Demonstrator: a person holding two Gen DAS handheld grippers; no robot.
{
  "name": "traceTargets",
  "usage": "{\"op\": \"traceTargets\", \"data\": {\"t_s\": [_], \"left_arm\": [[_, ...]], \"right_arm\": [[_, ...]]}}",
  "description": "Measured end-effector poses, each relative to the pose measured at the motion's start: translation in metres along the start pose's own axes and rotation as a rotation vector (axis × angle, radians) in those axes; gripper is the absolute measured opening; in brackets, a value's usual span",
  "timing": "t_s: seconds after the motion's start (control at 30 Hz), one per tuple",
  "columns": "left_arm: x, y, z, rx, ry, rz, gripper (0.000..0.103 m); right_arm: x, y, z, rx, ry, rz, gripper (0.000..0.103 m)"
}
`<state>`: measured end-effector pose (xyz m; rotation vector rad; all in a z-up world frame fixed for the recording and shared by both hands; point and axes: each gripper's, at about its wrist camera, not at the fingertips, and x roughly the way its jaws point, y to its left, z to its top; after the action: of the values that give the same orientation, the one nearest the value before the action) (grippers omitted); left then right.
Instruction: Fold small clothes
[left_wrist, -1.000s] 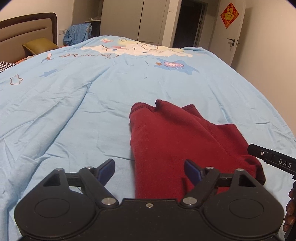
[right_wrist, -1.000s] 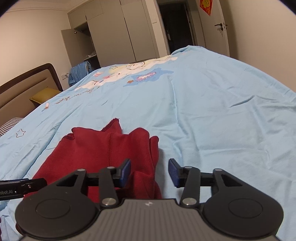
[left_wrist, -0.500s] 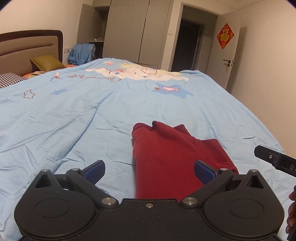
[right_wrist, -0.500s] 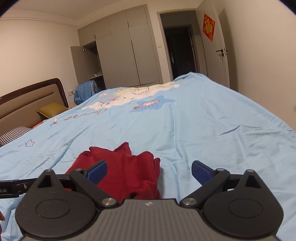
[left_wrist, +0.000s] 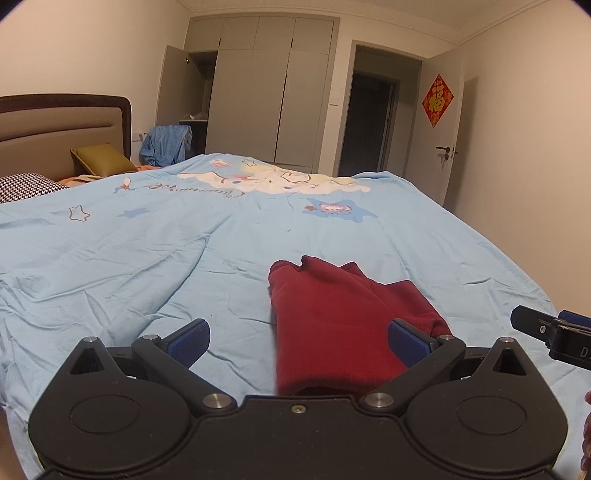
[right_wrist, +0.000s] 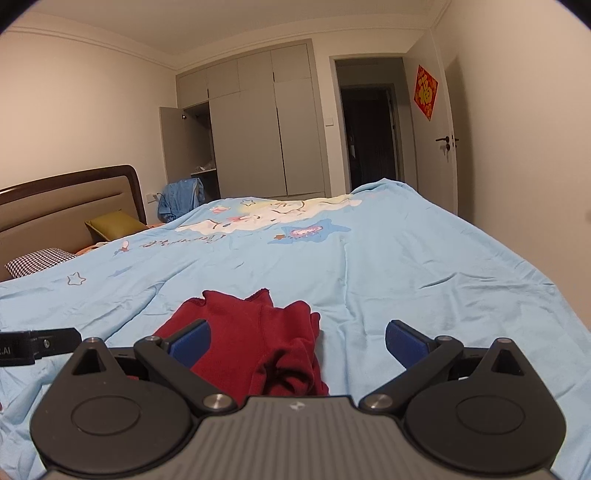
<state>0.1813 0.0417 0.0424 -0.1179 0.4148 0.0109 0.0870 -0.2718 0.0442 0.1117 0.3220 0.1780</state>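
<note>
A dark red garment (left_wrist: 332, 321) lies folded on the light blue bedspread (left_wrist: 147, 258). My left gripper (left_wrist: 299, 341) hovers above its near edge, jaws wide open, nothing between the blue pads (left_wrist: 188, 341). In the right wrist view the same red garment (right_wrist: 258, 343) lies bunched at its right side. My right gripper (right_wrist: 297, 341) is open too, held above and back from the cloth, its left pad (right_wrist: 192, 341) over the fabric without touching. Each gripper's tip shows at the edge of the other's view: the right gripper (left_wrist: 546, 328), the left gripper (right_wrist: 40, 345).
The bedspread (right_wrist: 406, 258) stretches far ahead with a cartoon print. A headboard (left_wrist: 62, 129), an olive cushion (left_wrist: 103, 160) and a checked pillow (left_wrist: 26, 186) stand at the left. A wardrobe (left_wrist: 258, 96), a dark doorway and a door (left_wrist: 447, 129) lie beyond. Blue clothes (left_wrist: 166, 144) hang by the wardrobe.
Both grippers opened wide, let go of the red garment and drew back and up from it. The garment now lies smaller and lower in both views.
</note>
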Motion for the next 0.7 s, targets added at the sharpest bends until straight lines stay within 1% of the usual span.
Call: {"op": "traceTargets", "data": {"t_s": [0.17, 0.3, 0.47, 0.57, 0.7], "left_arm": [[-0.017, 0.002, -0.019, 0.013, -0.018, 0.003, 0.102], [-0.025, 0.004, -0.036, 0.042, -0.020, 0.010, 0.102], [-0.029, 0.005, -0.057, 0.071, -0.018, 0.009, 0.102], [-0.027, 0.005, -0.067, 0.085, 0.005, 0.010, 0.102], [-0.027, 0.008, -0.074, 0.072, 0.026, 0.016, 0.102]], "right_arm": [[-0.023, 0.006, -0.012, -0.030, -0.023, 0.005, 0.103], [-0.038, 0.010, -0.026, -0.060, -0.027, 0.013, 0.103], [-0.050, 0.011, -0.046, -0.079, -0.007, 0.012, 0.103], [-0.052, 0.011, -0.056, -0.083, 0.018, 0.005, 0.103], [-0.052, 0.012, -0.067, -0.088, 0.046, 0.004, 0.103]]}}
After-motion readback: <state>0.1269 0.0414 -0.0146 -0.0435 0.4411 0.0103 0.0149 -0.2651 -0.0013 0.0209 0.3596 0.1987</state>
